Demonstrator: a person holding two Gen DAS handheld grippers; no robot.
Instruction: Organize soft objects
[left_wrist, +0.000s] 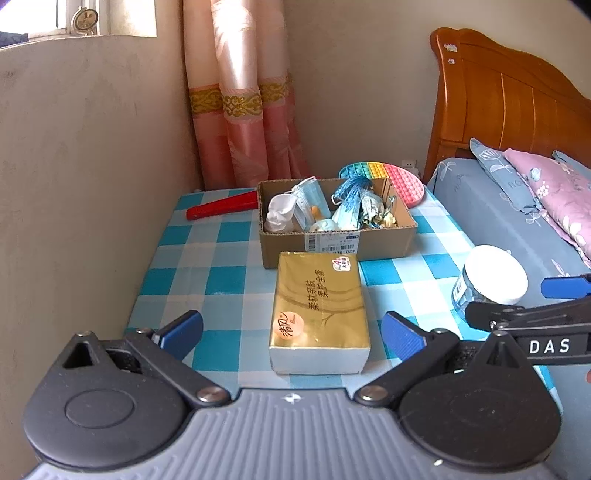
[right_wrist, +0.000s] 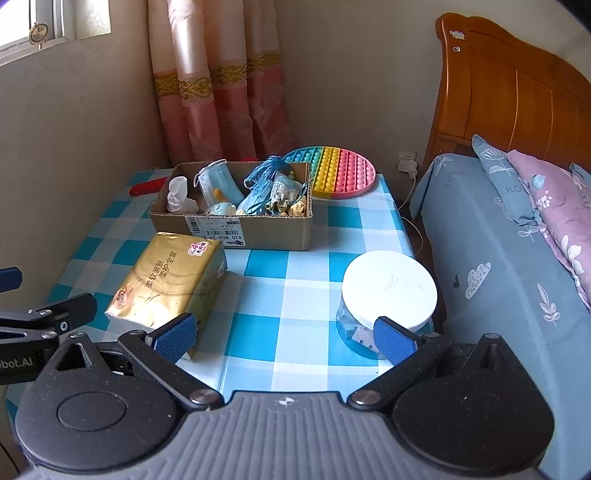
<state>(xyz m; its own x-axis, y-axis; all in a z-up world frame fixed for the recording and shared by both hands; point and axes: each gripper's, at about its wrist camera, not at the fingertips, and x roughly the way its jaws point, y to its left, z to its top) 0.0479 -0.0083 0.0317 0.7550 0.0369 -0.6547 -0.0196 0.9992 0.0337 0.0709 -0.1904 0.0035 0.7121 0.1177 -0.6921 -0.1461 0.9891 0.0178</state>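
Tissue pack (left_wrist: 320, 312) between spread left jaws, untouched.

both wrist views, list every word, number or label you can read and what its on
"DAS": right tool arm, seen from the left wrist view.
"bot.AI", cut off at the frame edge: left tool arm.
"柔软亲肤 柔护全家": gold tissue pack.
"清风": round sticker on that pack.
"420 808-34": shipping label on the cardboard box; the rest is too small.
Embossed lid mark on the white-lidded jar: unreadable.

A white-lidded jar (right_wrist: 388, 295) is seen on the checked tablecloth (right_wrist: 295, 236). A curtain (left_wrist: 240, 92) is hung behind; a bed (right_wrist: 498, 258) is placed alongside.
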